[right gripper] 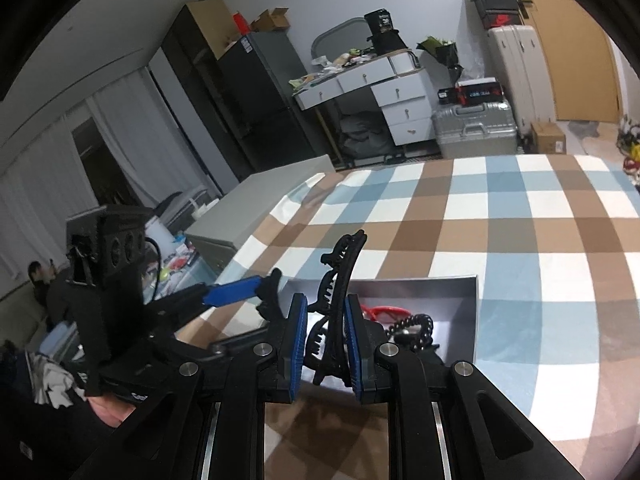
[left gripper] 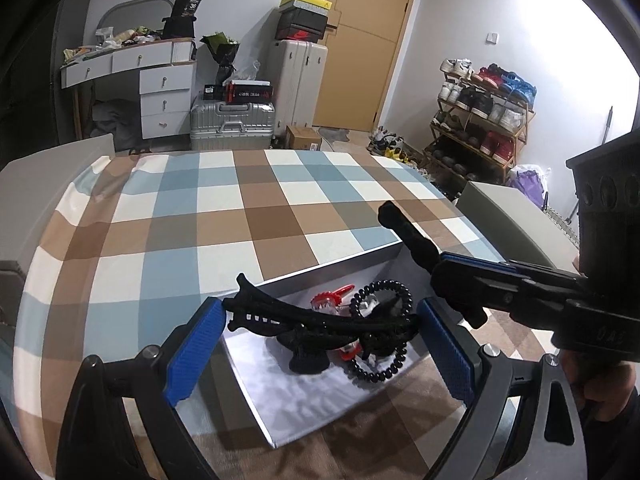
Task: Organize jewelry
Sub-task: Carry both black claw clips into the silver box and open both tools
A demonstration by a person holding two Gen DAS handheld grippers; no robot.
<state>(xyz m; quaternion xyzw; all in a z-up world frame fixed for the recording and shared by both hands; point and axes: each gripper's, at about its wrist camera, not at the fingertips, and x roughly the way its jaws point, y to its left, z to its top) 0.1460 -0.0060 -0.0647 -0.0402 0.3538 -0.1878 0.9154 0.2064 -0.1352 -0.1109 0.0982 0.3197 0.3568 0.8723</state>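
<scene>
A shallow grey box [left gripper: 280, 408] sits on the checked tablecloth and also shows in the right wrist view [right gripper: 472, 292]. It holds a black coil hair tie [left gripper: 386, 344], a red clip [left gripper: 332, 300] and other small pieces. My right gripper [right gripper: 326, 344] is shut on a long black toothed hair clip [right gripper: 340, 280] and holds it above the box. In the left wrist view that clip [left gripper: 304, 320] hangs between my left gripper's blue pads. My left gripper [left gripper: 320, 344] is open around it, without touching. The right gripper [left gripper: 452, 276] reaches in from the right.
The checked tablecloth [left gripper: 240, 216] covers the table. A grey cabinet [left gripper: 504, 216] stands at the table's right edge and another [right gripper: 256, 200] at its left. Suitcases [left gripper: 232, 124], a white dresser [left gripper: 160, 84] and a shoe rack [left gripper: 480, 120] stand behind.
</scene>
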